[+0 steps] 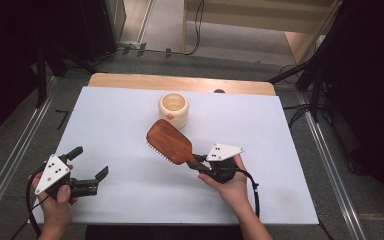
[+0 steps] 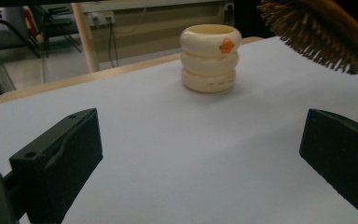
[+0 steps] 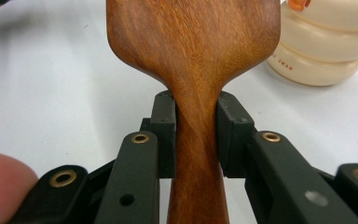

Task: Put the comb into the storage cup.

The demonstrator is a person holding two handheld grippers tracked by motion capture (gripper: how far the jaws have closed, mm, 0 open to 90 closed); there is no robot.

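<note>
The right gripper (image 1: 198, 162) is closed on the handle of a wooden paddle hairbrush (image 1: 170, 142). In the right gripper view its two black jaws press on both sides of the narrow neck of the handle, just below the wide head of the hairbrush (image 3: 193, 42). The brush is lifted above the white table (image 1: 130, 125), with its wooden back up and its bristles turned down.

The landmark here is the cream cup (image 1: 173, 109), which has a shape of stacked rings and a small orange mark on its side. It stands upright at the far middle of the table. The head of the brush is just in front of the cup, on the person's side; from the high view I cannot tell if they touch. In the left gripper view the bristles (image 2: 307, 35) hang to the right of the cup (image 2: 210, 58).

The left gripper (image 1: 89, 167) is well apart from the cup, near the front left corner of the table. Its jaws stand wide apart, with nothing between them.
</note>
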